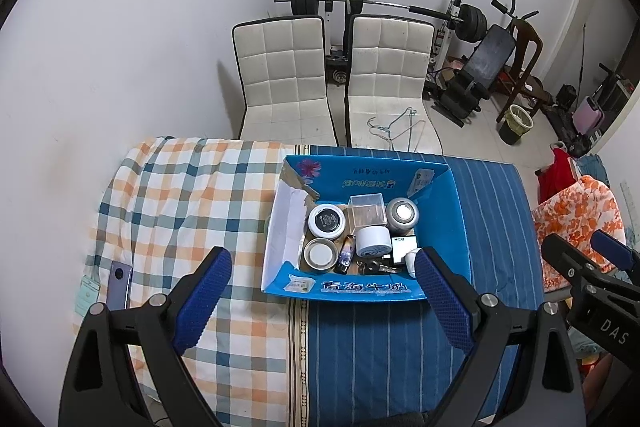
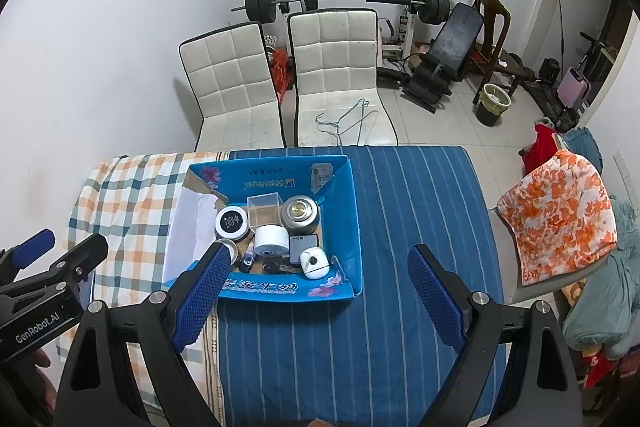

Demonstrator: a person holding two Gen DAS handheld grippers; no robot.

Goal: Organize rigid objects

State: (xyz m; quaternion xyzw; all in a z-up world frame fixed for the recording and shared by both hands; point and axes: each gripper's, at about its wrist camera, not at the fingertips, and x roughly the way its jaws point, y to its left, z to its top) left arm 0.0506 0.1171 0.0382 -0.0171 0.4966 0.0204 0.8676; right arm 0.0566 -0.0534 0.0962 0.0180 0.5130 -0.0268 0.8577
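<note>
A blue cardboard box (image 1: 360,289) (image 2: 280,290) lies open on the bed. It holds a black-lidded white jar (image 1: 327,221), a clear plastic cube (image 1: 366,209), a metal can (image 1: 403,214), a white cylinder (image 1: 373,242), a round tin (image 1: 320,254), a small bottle (image 1: 346,254), keys (image 1: 374,268), a dark charger block (image 2: 304,247) and a white rounded case (image 2: 315,262). My left gripper (image 1: 323,259) hovers open in front of the box, nothing between its fingers. My right gripper (image 2: 318,255) is also open and empty, just right of the left one.
A phone (image 1: 118,285) lies on the checked quilt (image 1: 180,207) left of the box. Blue striped sheet (image 2: 400,227) extends to the right. Beyond the bed stand two white chairs (image 1: 280,75), a barbell rack (image 1: 332,3) and a bin (image 1: 516,123). An orange-flowered cloth (image 2: 560,215) hangs at right.
</note>
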